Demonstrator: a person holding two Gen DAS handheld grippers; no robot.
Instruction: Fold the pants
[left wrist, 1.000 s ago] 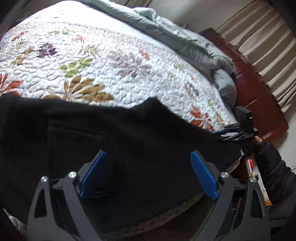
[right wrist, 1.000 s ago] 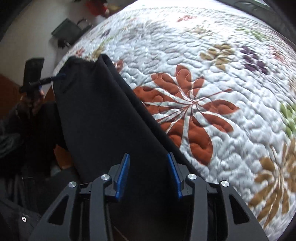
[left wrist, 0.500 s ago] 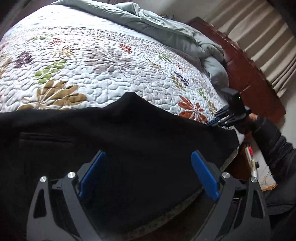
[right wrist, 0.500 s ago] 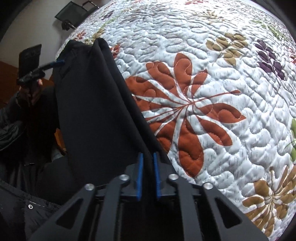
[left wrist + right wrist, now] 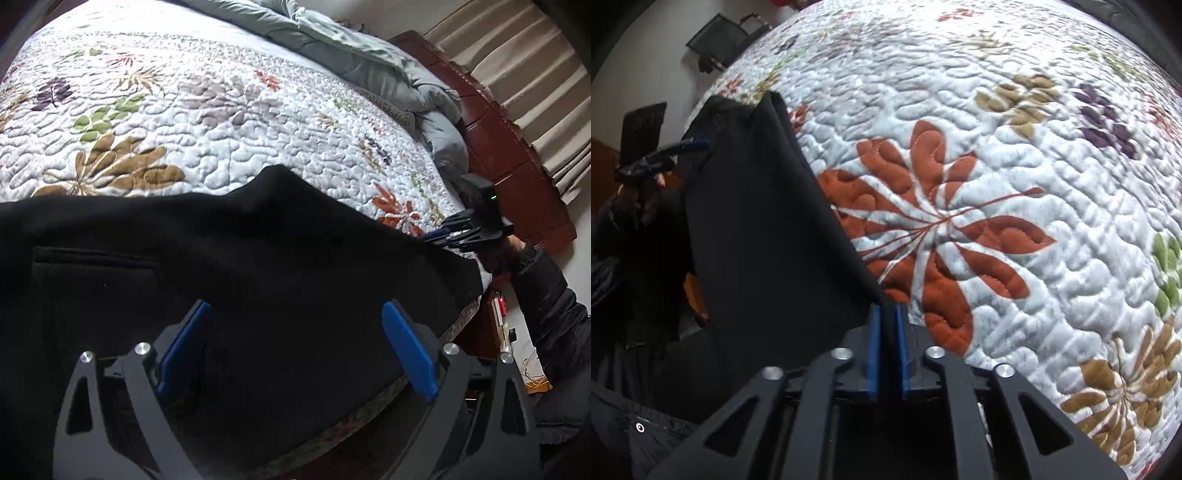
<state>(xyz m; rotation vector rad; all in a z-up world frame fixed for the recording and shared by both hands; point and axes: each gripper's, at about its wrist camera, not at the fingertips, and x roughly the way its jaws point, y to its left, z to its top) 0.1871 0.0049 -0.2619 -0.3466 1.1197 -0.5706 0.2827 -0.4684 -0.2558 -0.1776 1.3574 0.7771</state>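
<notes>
The black pants point(image 5: 258, 266) lie across the near edge of the bed, on the leaf-patterned quilt point(image 5: 207, 110), with the pocket end toward the left of the left wrist view and the leg end running toward the far corner by the wooden headboard point(image 5: 517, 155). The step in hand looks like the start of a lengthwise fold: one end is taken, the other not yet. The right gripper point(image 5: 886, 332) has its blue pads pinched on a corner of the cloth, which rises taut from the jaws as a lifted flap; the jaws have just been easing a little wider, though the fabric is plainly between them and looks held. The left gripper point(image 5: 295, 350) hangs over the middle of the garment with its jaws spread wide and nothing between them; the cloth below lies flat. In the right wrist view that same tool appears at the far end of the pants, close to their edge. The next move probably calls for the left jaws to drop onto an edge and close, so both ends can be carried over together; with the right grip slackening, the corner could slip free.
</notes>
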